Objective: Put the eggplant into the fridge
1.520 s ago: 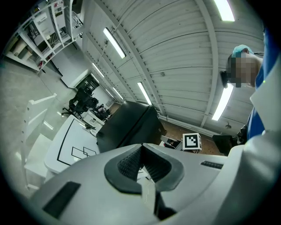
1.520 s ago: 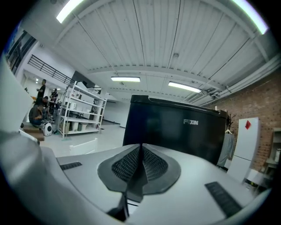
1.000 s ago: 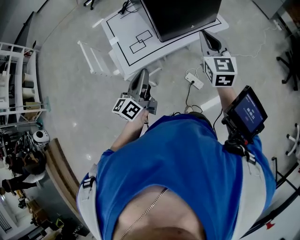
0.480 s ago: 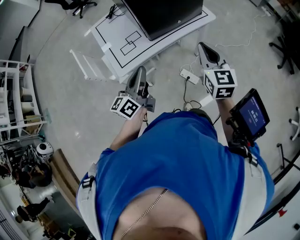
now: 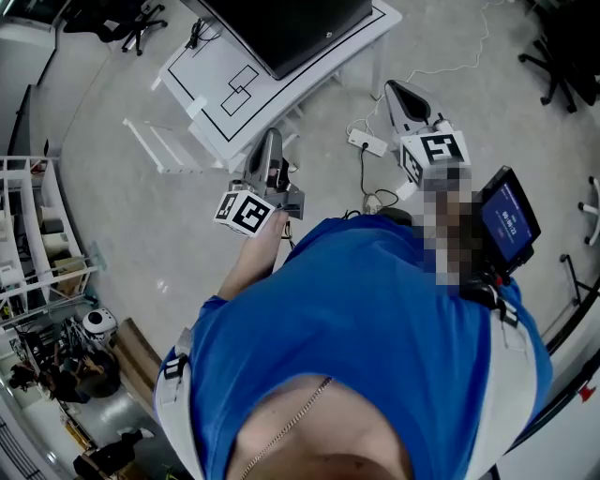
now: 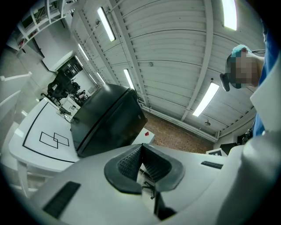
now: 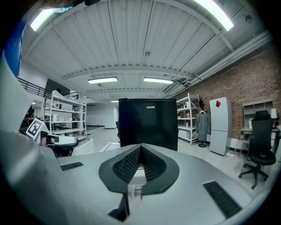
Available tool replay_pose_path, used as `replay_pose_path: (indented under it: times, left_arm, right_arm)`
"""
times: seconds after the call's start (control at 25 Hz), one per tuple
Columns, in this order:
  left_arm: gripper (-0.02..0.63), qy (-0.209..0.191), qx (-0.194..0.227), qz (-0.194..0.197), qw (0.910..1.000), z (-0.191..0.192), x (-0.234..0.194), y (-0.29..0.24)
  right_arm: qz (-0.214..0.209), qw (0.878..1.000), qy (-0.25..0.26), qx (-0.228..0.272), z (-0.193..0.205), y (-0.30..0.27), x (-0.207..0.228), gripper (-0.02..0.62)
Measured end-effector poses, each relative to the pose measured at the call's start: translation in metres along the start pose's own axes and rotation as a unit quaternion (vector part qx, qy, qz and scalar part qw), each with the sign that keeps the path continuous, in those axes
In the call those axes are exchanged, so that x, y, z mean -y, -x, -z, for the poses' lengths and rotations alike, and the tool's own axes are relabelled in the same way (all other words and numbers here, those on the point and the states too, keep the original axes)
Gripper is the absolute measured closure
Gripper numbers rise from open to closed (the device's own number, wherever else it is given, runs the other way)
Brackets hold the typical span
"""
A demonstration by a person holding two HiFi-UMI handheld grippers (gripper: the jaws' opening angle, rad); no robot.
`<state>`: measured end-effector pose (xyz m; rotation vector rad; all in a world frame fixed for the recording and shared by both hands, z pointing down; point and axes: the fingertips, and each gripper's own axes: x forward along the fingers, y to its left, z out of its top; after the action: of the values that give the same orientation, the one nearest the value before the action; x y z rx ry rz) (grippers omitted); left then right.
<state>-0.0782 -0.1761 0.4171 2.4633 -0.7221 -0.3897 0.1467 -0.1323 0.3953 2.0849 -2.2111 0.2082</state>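
The fridge (image 5: 281, 28) is a black box with its door closed, standing on a white table (image 5: 216, 84) marked with black lines. It also shows in the left gripper view (image 6: 107, 118) and straight ahead in the right gripper view (image 7: 147, 123). No eggplant is in any view. My left gripper (image 5: 269, 141) points at the table's near edge, jaws shut and empty (image 6: 141, 148). My right gripper (image 5: 394, 89) is held to the right of the table, also shut with nothing between its pads (image 7: 141, 147).
A power strip (image 5: 367, 143) with cables lies on the floor between the grippers. A white rack (image 5: 155, 150) stands left of the table and shelving (image 5: 37, 234) lines the left wall. Office chairs (image 5: 553, 47) stand at the right. A white fridge (image 7: 219, 125) stands by the brick wall.
In the head view the table and fridge have slid up and to the left. The right gripper has come a little down and left. Both grippers stay shut.
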Motion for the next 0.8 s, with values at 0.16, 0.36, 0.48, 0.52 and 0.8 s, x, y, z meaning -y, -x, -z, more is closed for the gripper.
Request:
replay_pose_path:
  times: [0.16,0.36,0.48,0.52,0.8]
  left_arm:
    - [0.598,0.001,-0.008,0.006,1.0000,0.005,-0.001,-0.004]
    - [0.598,0.002,-0.017,0.011,0.9998,0.008,0.000,-0.007]
    - [0.598,0.002,-0.020,0.014,0.9997,0.008,0.001,-0.009]
    - [0.598,0.002,-0.020,0.014,0.9997,0.008,0.001,-0.009]
    - [0.597,0.007,-0.025,0.015,0.9995,0.009,0.001,-0.012]
  right_arm:
    - [0.005,1.000,0.000,-0.001,0.003,0.001,0.003,0.594]
    - [0.010,1.000,-0.003,-0.001,0.004,0.003,0.005,0.594]
    - [0.011,1.000,-0.003,-0.001,0.004,0.004,0.005,0.594]
    - [0.011,1.000,-0.003,-0.001,0.003,0.004,0.005,0.594]
    - [0.012,1.000,-0.003,-0.003,0.001,0.003,0.004,0.594]
